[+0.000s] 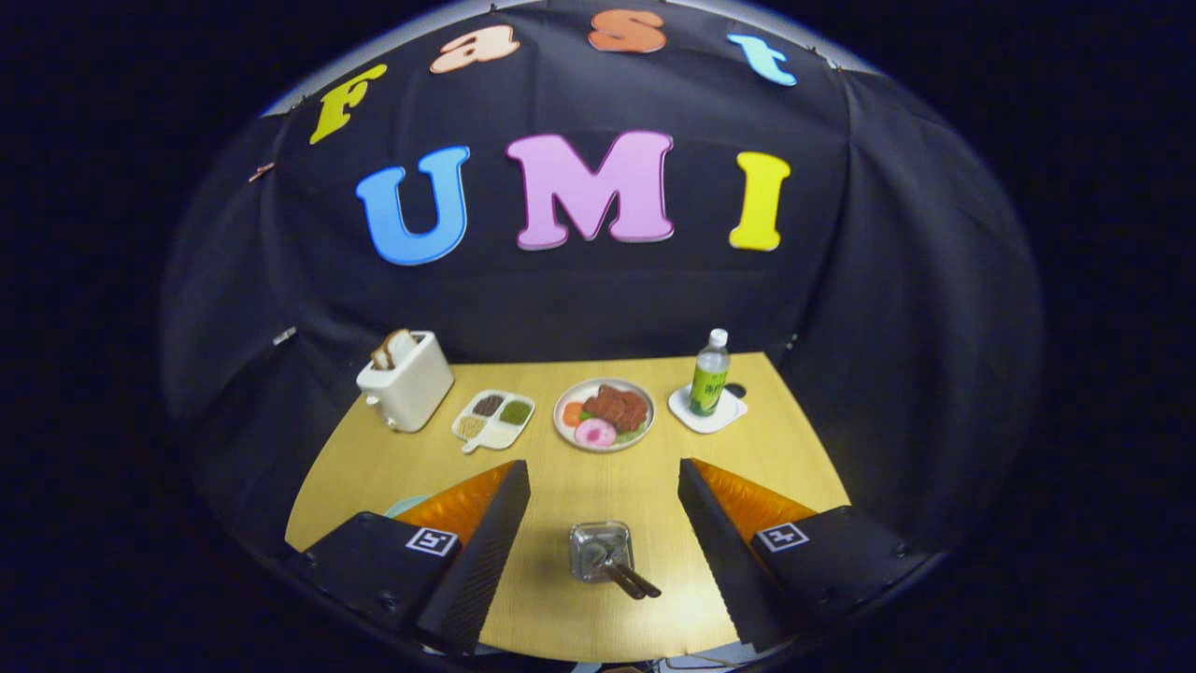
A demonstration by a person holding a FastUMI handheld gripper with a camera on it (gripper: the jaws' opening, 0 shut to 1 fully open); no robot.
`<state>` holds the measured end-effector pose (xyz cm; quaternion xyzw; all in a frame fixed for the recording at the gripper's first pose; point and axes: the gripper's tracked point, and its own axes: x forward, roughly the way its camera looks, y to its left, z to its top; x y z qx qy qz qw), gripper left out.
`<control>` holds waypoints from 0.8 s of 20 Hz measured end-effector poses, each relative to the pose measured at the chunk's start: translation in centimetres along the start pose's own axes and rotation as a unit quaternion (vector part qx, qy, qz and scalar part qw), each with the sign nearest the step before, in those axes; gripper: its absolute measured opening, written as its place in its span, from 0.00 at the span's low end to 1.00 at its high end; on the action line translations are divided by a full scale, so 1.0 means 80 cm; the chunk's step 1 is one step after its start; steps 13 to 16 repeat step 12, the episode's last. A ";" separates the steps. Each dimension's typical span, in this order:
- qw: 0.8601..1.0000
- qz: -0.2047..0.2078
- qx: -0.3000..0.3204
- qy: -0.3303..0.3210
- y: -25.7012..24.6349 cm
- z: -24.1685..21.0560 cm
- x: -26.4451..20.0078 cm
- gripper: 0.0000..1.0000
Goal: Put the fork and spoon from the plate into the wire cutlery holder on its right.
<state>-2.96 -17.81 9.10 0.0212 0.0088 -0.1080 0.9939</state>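
Gripper (604, 477) spread wide and empty above wire cutlery holder (600, 550), two dark handles (628, 579) leaning out toward four o'clock, food plate (604, 414) beyond at twelve.

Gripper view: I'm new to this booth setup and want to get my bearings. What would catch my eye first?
First, the open tongs, with the wire cutlery holder on the wooden table between them, two dark handles sticking out of it. Beyond the tongs, a row along the table's far side: a white toaster with bread, a divided tray, a plate of food and a green bottle on a coaster.
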 end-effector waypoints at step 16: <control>0.982 0.092 -0.041 -0.158 0.023 0.072 -0.086 0.99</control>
